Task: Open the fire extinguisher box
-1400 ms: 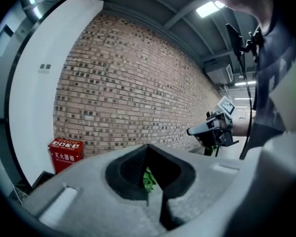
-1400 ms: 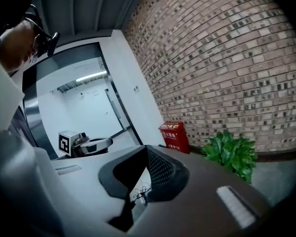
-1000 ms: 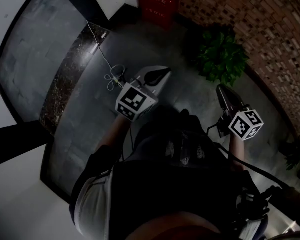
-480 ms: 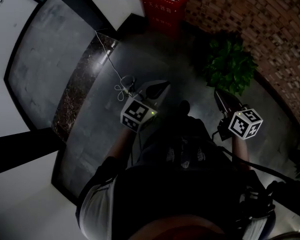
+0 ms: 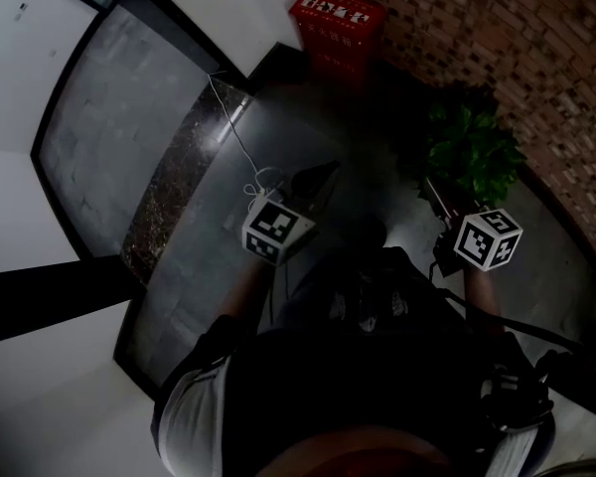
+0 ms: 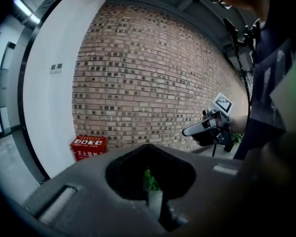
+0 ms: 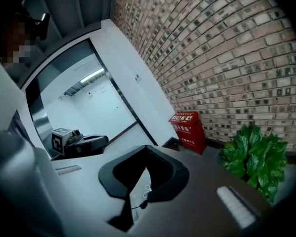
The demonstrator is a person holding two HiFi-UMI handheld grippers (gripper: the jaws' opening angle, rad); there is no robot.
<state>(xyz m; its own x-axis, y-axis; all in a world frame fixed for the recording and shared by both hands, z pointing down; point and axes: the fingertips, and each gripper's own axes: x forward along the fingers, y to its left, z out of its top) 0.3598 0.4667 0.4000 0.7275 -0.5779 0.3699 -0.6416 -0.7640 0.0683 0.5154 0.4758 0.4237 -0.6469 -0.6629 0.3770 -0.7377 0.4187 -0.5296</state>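
The red, boxy metal fire extinguisher box [image 5: 338, 23] with white lettering stands on the floor at the far end of the scene, against the reddish-brown brick wall [image 5: 536, 58] where it meets a white wall, well apart from both grippers. Its lid is down. The left gripper [image 5: 326, 174] is held out over the grey floor and points toward the box; its jaws are drawn together with only a thin slit between them and they grip nothing. To its right, the right gripper [image 5: 433, 189] points the same way, its jaws likewise closed up on nothing. A leafy green potted plant [image 5: 472, 152] sits by the brick wall, to the right of the box and nearer than it, just beyond the right gripper's tip. A thin white cord [image 5: 240, 142] trails along the floor from the far left and ends in loops just left of the left gripper. A dark speckled stone strip [image 5: 174, 182] runs along the floor on the left, beside a grey panel edged in black
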